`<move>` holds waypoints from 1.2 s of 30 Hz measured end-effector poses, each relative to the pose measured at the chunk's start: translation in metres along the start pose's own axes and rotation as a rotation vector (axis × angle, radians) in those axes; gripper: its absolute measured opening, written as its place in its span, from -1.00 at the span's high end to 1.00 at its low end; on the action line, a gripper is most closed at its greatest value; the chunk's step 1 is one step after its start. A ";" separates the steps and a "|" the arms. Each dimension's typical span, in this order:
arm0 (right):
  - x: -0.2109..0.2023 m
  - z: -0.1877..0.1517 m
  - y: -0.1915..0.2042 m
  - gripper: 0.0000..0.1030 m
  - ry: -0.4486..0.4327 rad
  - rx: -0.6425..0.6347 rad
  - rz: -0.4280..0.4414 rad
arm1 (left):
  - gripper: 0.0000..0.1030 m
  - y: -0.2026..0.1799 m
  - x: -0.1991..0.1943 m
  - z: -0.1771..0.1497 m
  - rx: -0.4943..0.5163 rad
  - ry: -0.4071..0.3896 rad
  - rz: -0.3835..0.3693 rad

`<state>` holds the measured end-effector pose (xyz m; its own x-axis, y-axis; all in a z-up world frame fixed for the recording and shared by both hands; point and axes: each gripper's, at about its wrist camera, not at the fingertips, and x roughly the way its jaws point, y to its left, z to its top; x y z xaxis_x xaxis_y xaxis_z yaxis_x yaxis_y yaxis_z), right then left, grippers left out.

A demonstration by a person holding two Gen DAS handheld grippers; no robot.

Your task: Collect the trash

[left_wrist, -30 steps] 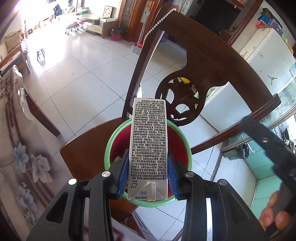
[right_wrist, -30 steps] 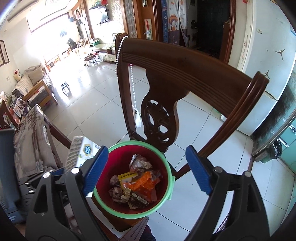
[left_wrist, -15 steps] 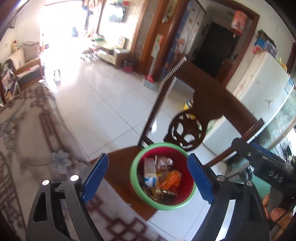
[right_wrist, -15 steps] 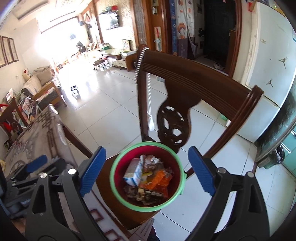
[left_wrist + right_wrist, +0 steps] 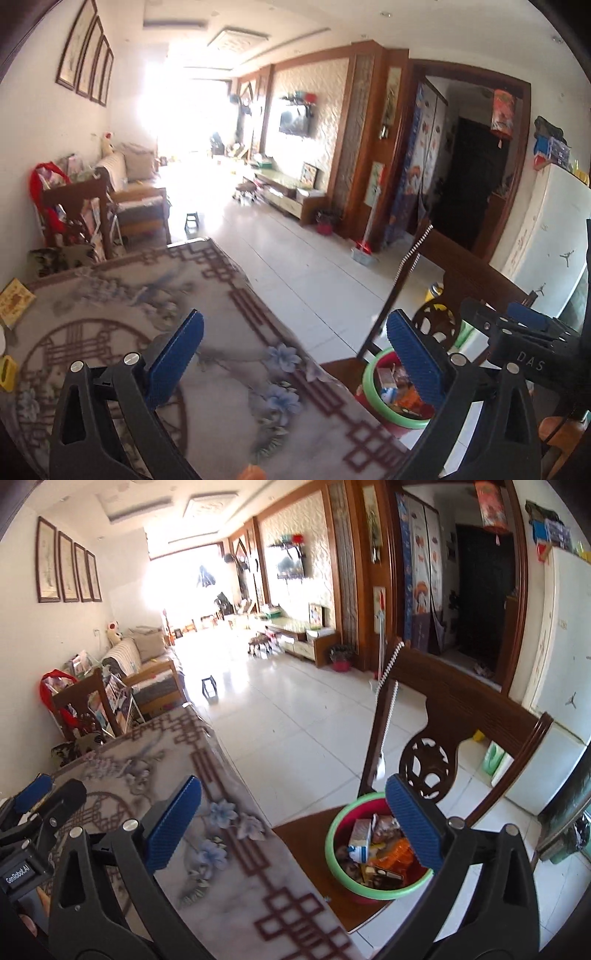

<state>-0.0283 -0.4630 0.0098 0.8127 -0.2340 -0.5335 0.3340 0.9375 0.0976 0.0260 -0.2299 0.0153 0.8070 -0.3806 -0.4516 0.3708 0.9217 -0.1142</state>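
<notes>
Trash point(image 5: 380, 845) sits heaped in the red bin with the green rim point(image 5: 334, 830), which stands on the seat of the wooden chair point(image 5: 306, 838) just beside the table edge; from my right wrist view I can pick out a white carton point(image 5: 360, 840) lying against the bin's left wall, an orange wrapper point(image 5: 400, 853) beside it and darker scraps nearer the front rim. My right gripper point(image 5: 293, 821) is spread wide with nothing between its blue pads point(image 5: 173, 823), the left pad over the tablecloth and the right pad overlapping the bin's far side. My left gripper point(image 5: 295, 356) is likewise wide apart and empty, hanging over the patterned tablecloth point(image 5: 221, 369), with the bin point(image 5: 369, 380) showing low at the right behind its right pad. In the left wrist view the right gripper's black frame shows at the right edge; in the right wrist view the left gripper's body shows at the lower left over the table. On the table's left edge I see a small yellow object point(image 5: 7, 373) and a yellow-orange packet point(image 5: 14, 301). Beyond the chair's carved back point(image 5: 428, 764), where a white bead string point(image 5: 388, 686) hangs, pale floor tiles point(image 5: 280, 716) run to a sofa point(image 5: 147, 661) and a bright window; a white fridge point(image 5: 561, 635) stands at the right.
</notes>
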 end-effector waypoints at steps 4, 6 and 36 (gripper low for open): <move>-0.032 -0.004 0.023 -0.91 -0.100 -0.007 -0.010 | -0.85 0.011 -0.038 0.002 0.066 -0.121 0.068; -0.050 -0.006 0.032 -0.91 -0.162 0.003 -0.036 | -0.85 0.013 -0.052 0.001 0.083 -0.140 0.067; -0.100 -0.051 0.084 -0.91 -0.145 0.013 -0.268 | -0.85 0.055 -0.090 -0.030 0.042 -0.060 0.071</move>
<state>-0.1056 -0.3476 0.0280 0.7541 -0.5081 -0.4162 0.5513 0.8341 -0.0192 -0.0403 -0.1431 0.0236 0.8576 -0.3198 -0.4029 0.3299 0.9429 -0.0463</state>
